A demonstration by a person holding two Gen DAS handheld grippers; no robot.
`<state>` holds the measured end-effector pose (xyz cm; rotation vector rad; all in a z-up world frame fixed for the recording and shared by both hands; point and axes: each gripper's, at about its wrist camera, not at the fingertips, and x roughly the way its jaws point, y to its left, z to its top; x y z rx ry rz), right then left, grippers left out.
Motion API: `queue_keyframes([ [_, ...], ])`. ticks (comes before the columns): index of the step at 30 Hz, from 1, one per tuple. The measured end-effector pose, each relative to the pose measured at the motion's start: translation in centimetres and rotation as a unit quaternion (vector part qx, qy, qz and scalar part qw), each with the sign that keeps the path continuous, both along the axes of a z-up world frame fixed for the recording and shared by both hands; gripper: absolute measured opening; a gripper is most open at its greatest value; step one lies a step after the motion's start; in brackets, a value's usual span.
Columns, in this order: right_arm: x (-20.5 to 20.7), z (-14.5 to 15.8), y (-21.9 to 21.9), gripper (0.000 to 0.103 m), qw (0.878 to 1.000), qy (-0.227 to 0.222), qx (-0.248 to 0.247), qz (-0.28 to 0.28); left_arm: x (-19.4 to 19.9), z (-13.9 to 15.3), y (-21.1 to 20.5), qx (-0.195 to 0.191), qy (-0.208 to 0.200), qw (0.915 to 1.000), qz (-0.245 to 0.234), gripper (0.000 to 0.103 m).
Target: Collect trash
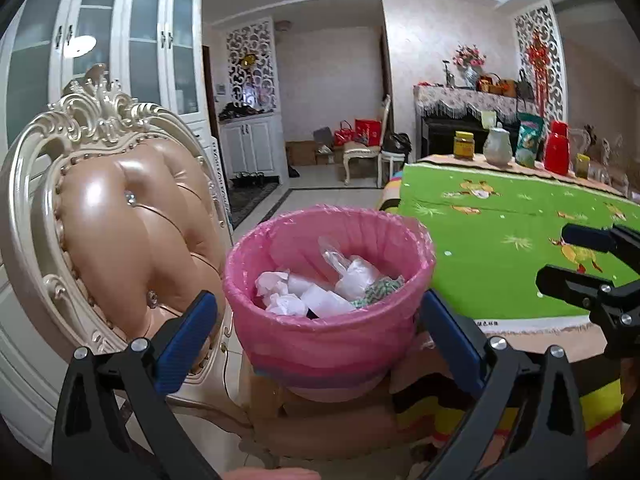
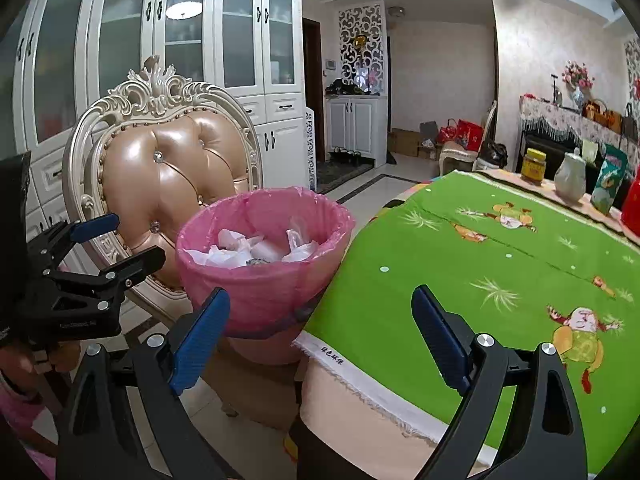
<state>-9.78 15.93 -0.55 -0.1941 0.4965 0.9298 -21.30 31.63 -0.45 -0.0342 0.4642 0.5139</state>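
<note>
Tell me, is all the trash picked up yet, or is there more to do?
Looks nearly done. The pink-lined bin on the chair seat already holds crumpled paper and plastic wrappers. Nothing is in hand: the left gripper and right gripper both have open, empty fingers. No loose trash shows on the green tablecloth, so little seems left here.

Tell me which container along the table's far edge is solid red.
The tall red plastic flask, right of the green snack bag; the lidded jar is yellow, the jug white.
</note>
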Motion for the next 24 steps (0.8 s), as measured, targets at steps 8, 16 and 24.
queue_keyframes([
  [8, -0.1, 0.5, 1.2, 0.086, 1.000, 0.003, 0.005, 0.001, -0.3, 0.3, 0.6, -0.003, -0.012, 0.9999, 0.012, 0.099],
  [16, -0.2, 2.0, 2.8, 0.086, 1.000, -0.011, 0.013, 0.004, -0.3, 1.3, 1.6, -0.006, -0.023, 0.9993, 0.028, 0.099],
  [24, 0.4, 2.1, 3.3, 0.086, 1.000, -0.006, 0.011, 0.000, -0.3, 1.6, 2.5, -0.013, -0.022, 0.9988, 0.041, 0.099],
])
